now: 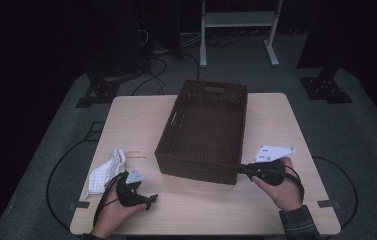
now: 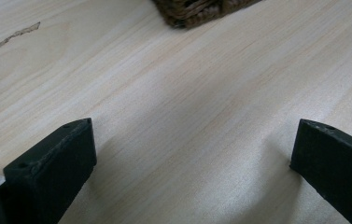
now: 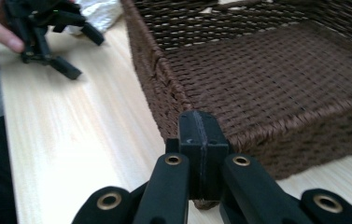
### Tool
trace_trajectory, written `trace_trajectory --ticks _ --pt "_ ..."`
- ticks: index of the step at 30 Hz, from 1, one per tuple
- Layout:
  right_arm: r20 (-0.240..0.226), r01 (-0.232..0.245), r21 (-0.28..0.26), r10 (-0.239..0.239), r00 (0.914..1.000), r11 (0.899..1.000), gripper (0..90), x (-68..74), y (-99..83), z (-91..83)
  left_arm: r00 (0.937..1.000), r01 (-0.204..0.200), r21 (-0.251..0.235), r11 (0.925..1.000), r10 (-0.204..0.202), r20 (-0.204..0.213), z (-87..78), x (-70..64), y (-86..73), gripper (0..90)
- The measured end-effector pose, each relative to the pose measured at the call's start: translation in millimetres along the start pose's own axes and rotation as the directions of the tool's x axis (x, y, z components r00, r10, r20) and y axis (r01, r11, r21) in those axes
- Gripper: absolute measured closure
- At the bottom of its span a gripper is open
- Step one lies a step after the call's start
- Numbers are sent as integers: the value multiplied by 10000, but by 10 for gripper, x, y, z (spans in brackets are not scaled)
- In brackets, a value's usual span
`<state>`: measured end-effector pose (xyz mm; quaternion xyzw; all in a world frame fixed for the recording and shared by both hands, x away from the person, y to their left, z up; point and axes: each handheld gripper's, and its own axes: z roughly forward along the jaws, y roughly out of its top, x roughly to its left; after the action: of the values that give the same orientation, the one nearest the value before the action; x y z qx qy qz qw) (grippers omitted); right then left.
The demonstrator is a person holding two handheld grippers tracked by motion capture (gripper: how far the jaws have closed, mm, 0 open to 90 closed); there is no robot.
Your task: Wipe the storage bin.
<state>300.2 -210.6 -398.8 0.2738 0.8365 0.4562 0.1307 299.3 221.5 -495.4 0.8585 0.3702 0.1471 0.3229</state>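
My right tool [image 1: 241,169], jaws pressed together, touches the basket's [image 1: 203,165] near corner at centre frame. My left tool [image 1: 148,200], jaws wide, hovers over bare tabletop [image 1: 201,210], lower left.

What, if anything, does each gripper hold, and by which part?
The right gripper is shut on the basket, gripping the rim at its near right corner. The left gripper is open over the table and holds nothing.

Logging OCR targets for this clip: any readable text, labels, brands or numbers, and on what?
None readable. The wicker basket, the white cloth, the table and both grippers, left and right, carry no visible lettering.
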Motion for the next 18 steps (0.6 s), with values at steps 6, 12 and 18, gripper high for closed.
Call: trace_trajectory --ticks 6,12,18 --pt "390 -343 -36 344 9986 9994 895 -124 -50 -57 10000 -14 -65 10000 14 3 3 2 -4 0" --pt "781 -669 -77 673 9947 9977 896 -249 -97 -101 10000 16 -178 9998 -16 2 8 0 -11 0" --pt "1154 -971 -96 975 9885 9952 896 -375 -137 -130 10000 20 -224 9997 -20 12 9 0 -14 0"
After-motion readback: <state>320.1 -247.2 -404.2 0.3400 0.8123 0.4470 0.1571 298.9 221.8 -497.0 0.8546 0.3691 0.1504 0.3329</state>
